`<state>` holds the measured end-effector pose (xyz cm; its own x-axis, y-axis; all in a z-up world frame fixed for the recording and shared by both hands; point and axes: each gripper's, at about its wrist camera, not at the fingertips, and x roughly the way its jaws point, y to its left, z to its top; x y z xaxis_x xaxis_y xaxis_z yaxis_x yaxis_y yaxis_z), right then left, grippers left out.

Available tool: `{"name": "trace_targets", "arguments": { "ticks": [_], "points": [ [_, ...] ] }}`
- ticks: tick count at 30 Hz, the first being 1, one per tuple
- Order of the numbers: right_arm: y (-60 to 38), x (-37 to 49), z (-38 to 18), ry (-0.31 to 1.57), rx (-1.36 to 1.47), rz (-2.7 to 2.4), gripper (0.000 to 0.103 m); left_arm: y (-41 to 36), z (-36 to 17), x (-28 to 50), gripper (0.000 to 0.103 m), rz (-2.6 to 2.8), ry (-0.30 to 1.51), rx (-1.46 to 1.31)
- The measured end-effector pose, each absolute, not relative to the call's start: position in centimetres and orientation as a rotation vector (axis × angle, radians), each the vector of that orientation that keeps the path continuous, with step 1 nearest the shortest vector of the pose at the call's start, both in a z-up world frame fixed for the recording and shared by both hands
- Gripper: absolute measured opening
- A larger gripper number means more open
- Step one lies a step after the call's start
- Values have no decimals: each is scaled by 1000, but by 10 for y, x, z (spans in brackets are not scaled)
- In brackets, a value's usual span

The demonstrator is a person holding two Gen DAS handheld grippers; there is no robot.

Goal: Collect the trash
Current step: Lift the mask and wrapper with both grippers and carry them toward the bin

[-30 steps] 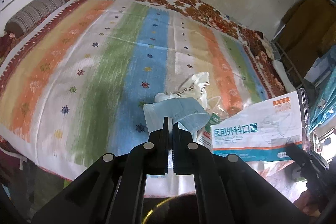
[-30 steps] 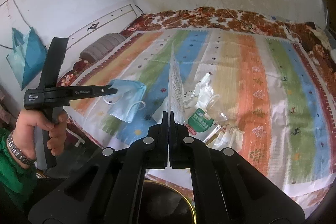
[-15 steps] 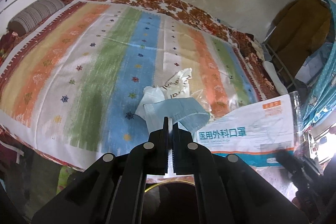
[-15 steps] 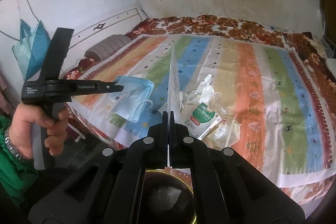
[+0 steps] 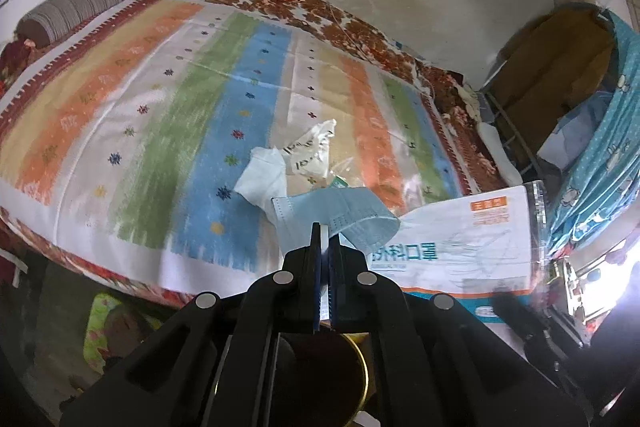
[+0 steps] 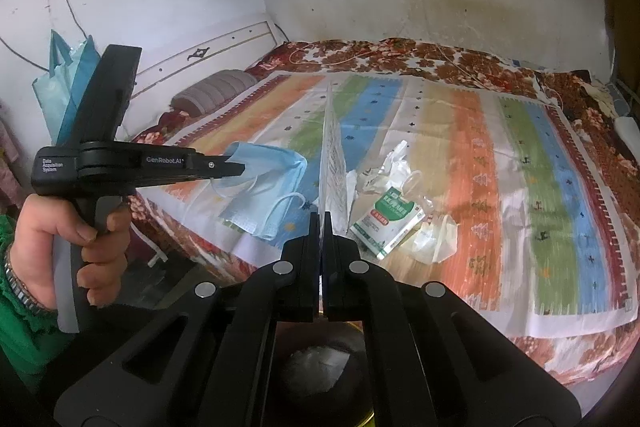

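The left gripper (image 5: 325, 239) has its fingers pinched together on a blue face mask (image 5: 340, 211) drooping just beyond them. The right gripper (image 6: 321, 227) clamps a mask package (image 6: 333, 163) edge-on, above the striped bed (image 6: 520, 187), litter beyond.

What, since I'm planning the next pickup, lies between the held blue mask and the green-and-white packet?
In the right wrist view, the flat mask package, edge-on in the right claw, stands between blue mask and packet.

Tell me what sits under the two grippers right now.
A round bin with a gold rim sits below the left gripper and right gripper; something pale lies inside, mostly hidden.
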<state>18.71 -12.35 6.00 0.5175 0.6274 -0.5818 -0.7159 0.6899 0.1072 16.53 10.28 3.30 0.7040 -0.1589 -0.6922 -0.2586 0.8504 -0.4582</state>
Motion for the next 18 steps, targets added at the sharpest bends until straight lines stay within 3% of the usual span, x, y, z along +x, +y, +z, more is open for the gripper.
{"name": "trace_targets", "arguments": {
  "ticks": [18],
  "points": [
    [-145, 153, 26, 735, -145, 767, 0, 79, 21, 108, 1, 19, 786, -678]
  ]
}}
